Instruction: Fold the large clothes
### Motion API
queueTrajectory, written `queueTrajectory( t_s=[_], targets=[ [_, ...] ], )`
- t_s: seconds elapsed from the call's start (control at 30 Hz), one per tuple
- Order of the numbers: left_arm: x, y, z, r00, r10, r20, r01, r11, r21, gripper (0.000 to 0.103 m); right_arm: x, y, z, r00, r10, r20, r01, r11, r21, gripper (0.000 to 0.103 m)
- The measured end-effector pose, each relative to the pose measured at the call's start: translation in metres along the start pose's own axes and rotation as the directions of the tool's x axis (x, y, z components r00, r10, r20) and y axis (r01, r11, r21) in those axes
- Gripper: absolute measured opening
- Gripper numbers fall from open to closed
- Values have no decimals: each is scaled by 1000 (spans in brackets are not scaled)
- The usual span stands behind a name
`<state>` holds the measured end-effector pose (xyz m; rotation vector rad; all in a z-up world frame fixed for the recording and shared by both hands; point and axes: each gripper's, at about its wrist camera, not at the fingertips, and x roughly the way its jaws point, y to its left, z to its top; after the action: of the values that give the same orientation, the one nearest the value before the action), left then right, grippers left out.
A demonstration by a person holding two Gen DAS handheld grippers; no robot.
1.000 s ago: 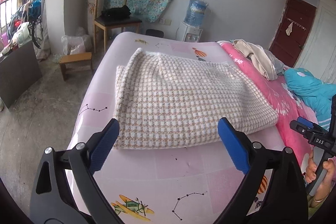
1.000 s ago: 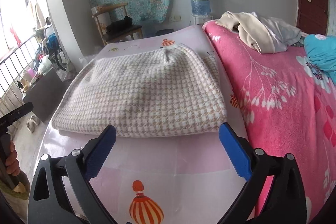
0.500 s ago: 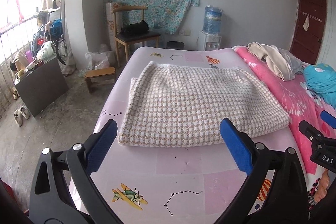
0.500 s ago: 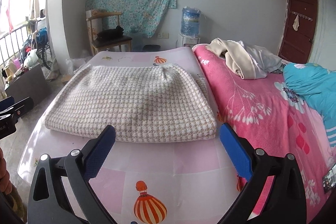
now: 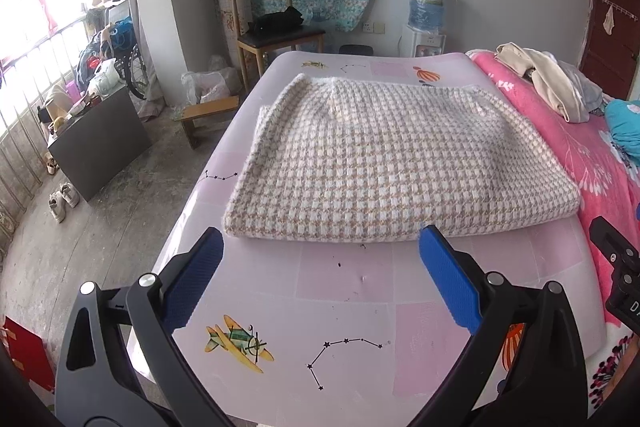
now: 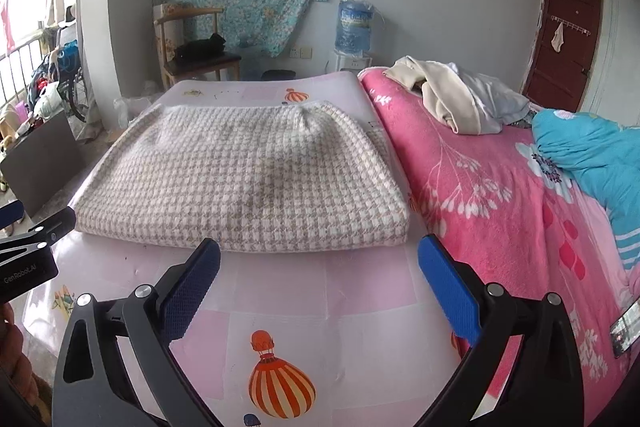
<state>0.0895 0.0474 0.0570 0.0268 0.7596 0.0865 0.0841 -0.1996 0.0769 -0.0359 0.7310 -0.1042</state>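
Hovering above the pink printed sheet, the left gripper and right gripper both stand spread wide, empty; just beyond lies the folded houndstooth garment, flat, beside a pink floral blanket

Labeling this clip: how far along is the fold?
Done: the houndstooth garment lies folded into a compact rectangle on the pink sheet. In hand: nothing; left gripper and right gripper are both open and empty, short of it. Possibly left: the beige clothes heap on the pink blanket.
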Motion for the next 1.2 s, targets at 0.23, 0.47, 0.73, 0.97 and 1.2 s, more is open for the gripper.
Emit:
queueTrajectory(
  t_s=[0.23,0.47,0.73,0.97,1.2],
  targets=[
    [10,-10,-8,998,-7,-60,9,1000,26,95,14,9,-8,998,41,-57,-41,999,6,97],
    [15,-14,-11,997,-13,-82,16,999,43,95,22,22,-13,995,51,-91,-53,999,-13,97],
    [16,-17,-11,996,-20,-87,24,999,47,95,23,20,-12,995,44,-94,-45,999,-9,97],
    [15,-21,-13,995,-33,-91,39,997,60,95,22,20,-12,995,39,-95,-40,999,-9,97],
    [14,-22,-13,995,-38,-90,44,997,62,95,22,20,-12,994,41,-98,-42,999,-11,97]
  ],
)
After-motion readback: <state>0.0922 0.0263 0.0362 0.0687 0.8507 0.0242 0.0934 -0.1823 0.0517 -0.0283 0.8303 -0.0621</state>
